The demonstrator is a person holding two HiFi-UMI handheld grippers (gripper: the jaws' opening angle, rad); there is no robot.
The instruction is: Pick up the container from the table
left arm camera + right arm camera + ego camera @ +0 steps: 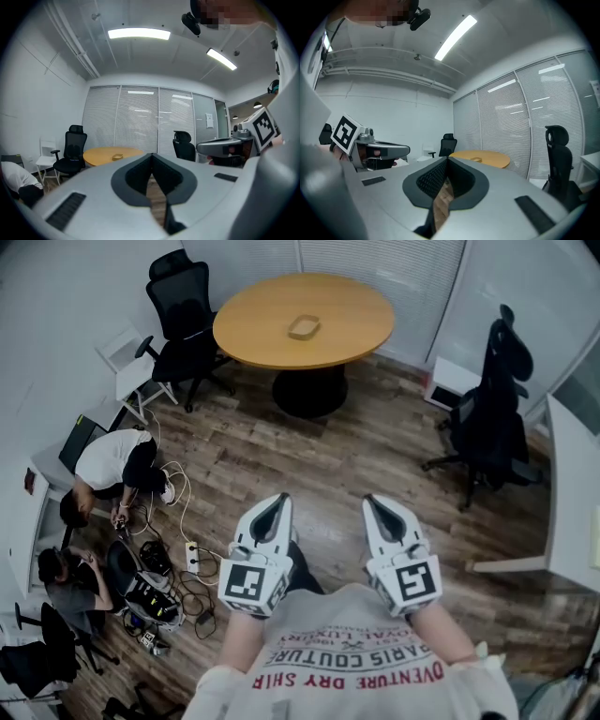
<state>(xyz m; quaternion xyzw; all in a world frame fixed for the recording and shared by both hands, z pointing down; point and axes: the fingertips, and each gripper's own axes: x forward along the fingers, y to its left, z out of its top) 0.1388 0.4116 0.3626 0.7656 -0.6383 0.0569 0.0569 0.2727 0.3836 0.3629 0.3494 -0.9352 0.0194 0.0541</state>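
Note:
A small tan container (305, 327) lies near the middle of the round wooden table (347, 334) at the far end of the room. It is well ahead of both grippers. My left gripper (278, 499) and right gripper (374, 502) are held side by side over the wood floor, pointing toward the table. Both are shut with nothing between the jaws. The left gripper view shows the container (117, 157) on the table (101, 153), beyond the closed tips of the left gripper (151, 156). In the right gripper view the container (476, 160) sits past the right gripper (446, 161).
Black office chairs stand left of the table (187, 320) and at the right (492, 413). Two people (112, 465) sit on the floor at the left among cables and a power strip (190, 557). A white desk (572, 493) lines the right wall.

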